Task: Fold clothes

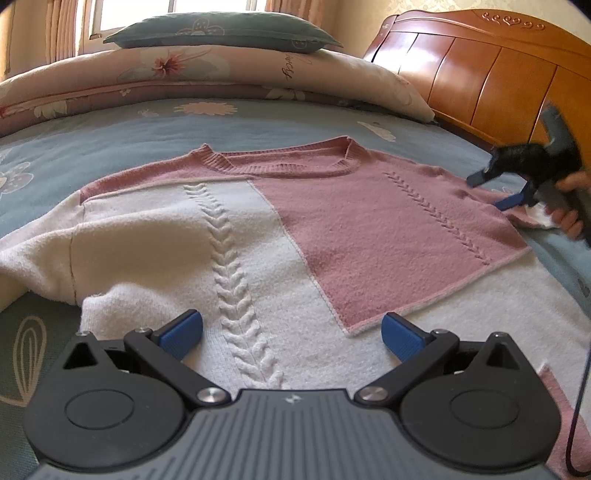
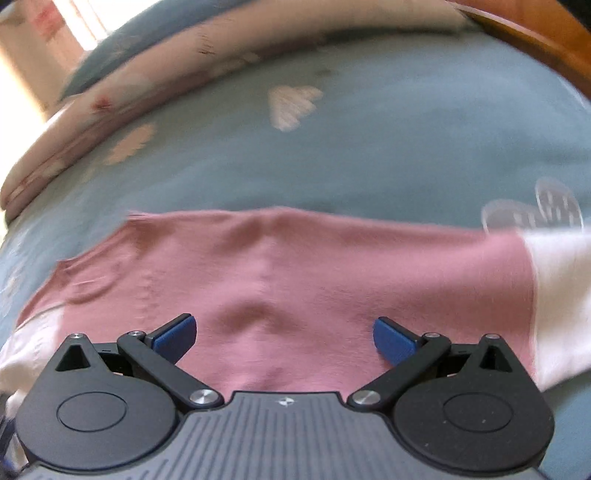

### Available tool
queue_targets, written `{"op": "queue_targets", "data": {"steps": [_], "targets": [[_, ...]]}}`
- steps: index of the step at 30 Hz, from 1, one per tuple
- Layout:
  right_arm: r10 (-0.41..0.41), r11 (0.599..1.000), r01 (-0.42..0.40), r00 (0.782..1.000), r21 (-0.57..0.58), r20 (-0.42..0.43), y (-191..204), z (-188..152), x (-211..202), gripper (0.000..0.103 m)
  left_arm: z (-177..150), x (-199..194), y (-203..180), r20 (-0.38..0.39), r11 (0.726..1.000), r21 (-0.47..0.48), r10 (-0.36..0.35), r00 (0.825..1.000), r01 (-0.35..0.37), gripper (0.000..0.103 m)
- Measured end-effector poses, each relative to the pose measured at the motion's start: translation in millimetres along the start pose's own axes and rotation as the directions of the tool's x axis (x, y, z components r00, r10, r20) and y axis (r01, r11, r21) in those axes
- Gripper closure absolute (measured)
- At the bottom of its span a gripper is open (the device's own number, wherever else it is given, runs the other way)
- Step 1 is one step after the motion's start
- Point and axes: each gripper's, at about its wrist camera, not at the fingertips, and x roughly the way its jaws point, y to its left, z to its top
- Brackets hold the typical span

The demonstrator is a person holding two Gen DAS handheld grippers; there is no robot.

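A pink and white knit sweater (image 1: 280,229) lies spread front-up on the blue floral bedspread (image 1: 155,125), neckline toward the pillows. My left gripper (image 1: 291,336) hovers open over the white lower part near the cable braid, nothing between its fingers. In the left wrist view my right gripper (image 1: 495,190) is at the far right, held by a hand (image 1: 567,218), open above the pink sleeve end. The blurred right wrist view shows my right gripper (image 2: 284,338) open over the pink sleeve (image 2: 280,291), whose white cuff part (image 2: 561,295) lies to the right.
A rolled floral quilt (image 1: 207,77) with a grey-green pillow (image 1: 221,33) on it lies across the far side of the bed. A wooden headboard (image 1: 480,74) rises at the right. Curtains and a window (image 1: 110,14) are behind.
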Motion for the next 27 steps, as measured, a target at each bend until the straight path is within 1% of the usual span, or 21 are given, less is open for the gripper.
{"op": "queue_targets", "data": {"steps": [1, 4, 7, 9, 11, 13, 15, 17, 18, 19, 22, 24, 25, 27], "targets": [[-0.005, 1.000, 0.005, 1.000, 0.015, 0.007, -6, -4, 5, 0.000, 0, 0, 0, 0.000, 1.000, 0.001, 0.000, 1.000, 0.000, 0.001], [-0.060, 0.998, 0.057, 0.995, 0.028, 0.079, -8, -2, 11, 0.000, 0, 0, 0, 0.001, 1.000, 0.001, 0.000, 1.000, 0.000, 0.001], [-0.062, 0.996, 0.056, 0.995, 0.074, 0.076, 3, -1, 0, 0.000, 0, 0, 0, 0.000, 1.000, 0.000, -0.001, 1.000, 0.001, 0.001], [0.027, 0.998, -0.032, 0.997, 0.059, 0.078, 17, -9, -16, 0.000, 0, 0, 0, 0.000, 1.000, 0.002, 0.000, 1.000, 0.000, 0.001], [0.116, 0.992, -0.120, 0.990, 0.044, 0.079, 31, -17, -33, 0.000, 0, 0, 0, 0.000, 1.000, 0.003, 0.000, 1.000, 0.000, 0.001], [0.203, 0.978, -0.206, 0.977, 0.044, 0.063, 43, -28, -46, 0.000, 0, 0, 0, 0.000, 1.000, 0.004, 0.001, 1.000, -0.001, 0.001], [0.284, 0.958, -0.284, 0.958, 0.019, 0.030, 58, -41, -54, 0.000, 0, 0, 0, -0.001, 1.000, 0.005, 0.001, 1.000, -0.001, 0.001], [0.297, 0.955, -0.297, 0.955, -0.016, -0.011, 69, -51, -50, 0.000, 0, 1, 0, -0.001, 1.000, 0.008, 0.003, 1.000, -0.003, 0.001], [0.301, 0.953, -0.302, 0.953, -0.033, -0.031, 74, -56, -48, 0.000, 0, 1, 0, -0.002, 1.000, 0.009, 0.004, 1.000, -0.004, 0.001], [0.260, 0.964, -0.262, 0.964, -0.044, -0.055, 77, -61, -41, 0.000, 0, 1, 0, -0.002, 1.000, 0.009, 0.004, 1.000, -0.004, 0.001], [0.207, 0.972, -0.211, 0.977, -0.100, -0.051, 68, -73, -28, 0.000, 1, 1, 0, -0.003, 1.000, 0.009, 0.004, 1.000, -0.004, 0.001], [0.165, 0.977, -0.168, 0.986, -0.129, -0.035, 66, -75, -33, 0.002, 1, 1, -1, -0.005, 1.000, 0.010, 0.005, 1.000, -0.005, 0.001], [0.165, 0.978, -0.168, 0.986, -0.127, -0.036, 64, -77, -35, 0.002, 1, 1, -1, -0.007, 1.000, 0.010, 0.005, 1.000, -0.005, 0.001], [0.132, 0.978, -0.137, 0.990, -0.155, -0.044, 66, -82, -41, 0.001, 1, 0, -1, -0.010, 1.000, 0.009, 0.006, 1.000, -0.006, 0.001]]}}
